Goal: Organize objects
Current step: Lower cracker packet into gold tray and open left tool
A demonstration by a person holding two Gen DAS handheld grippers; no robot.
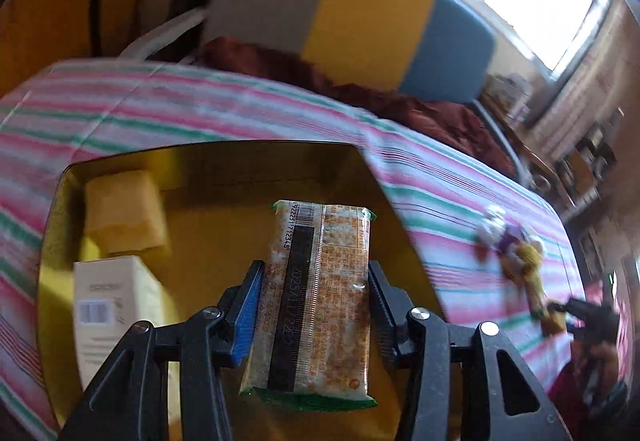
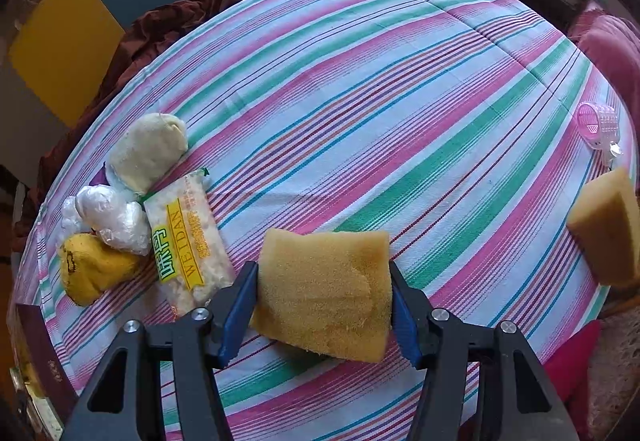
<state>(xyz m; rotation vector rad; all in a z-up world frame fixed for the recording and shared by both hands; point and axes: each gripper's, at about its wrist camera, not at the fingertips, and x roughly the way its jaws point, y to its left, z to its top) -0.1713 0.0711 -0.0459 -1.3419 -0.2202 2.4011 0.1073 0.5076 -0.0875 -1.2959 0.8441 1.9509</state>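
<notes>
My left gripper (image 1: 316,273) is shut on an orange-and-white snack packet (image 1: 320,281), held above the open yellow box (image 1: 224,177). Inside that box lie a yellow sponge (image 1: 124,213) and a cream carton with a barcode (image 1: 112,301). My right gripper (image 2: 324,273) is shut on a yellow sponge (image 2: 324,293) just above the striped cloth (image 2: 380,101). To its left on the cloth lie a yellow-labelled snack packet (image 2: 188,237), a cream bundle (image 2: 148,149), a clear plastic bundle (image 2: 114,219) and a yellow bundle (image 2: 88,265).
Another yellow sponge (image 2: 612,225) sits at the right edge of the cloth, with a pink plastic roller (image 2: 598,125) beyond it. A dark box edge (image 2: 40,345) shows at the lower left. A chair with grey, yellow and blue panels (image 1: 360,13) stands behind the table, brown fabric (image 1: 360,89) on it.
</notes>
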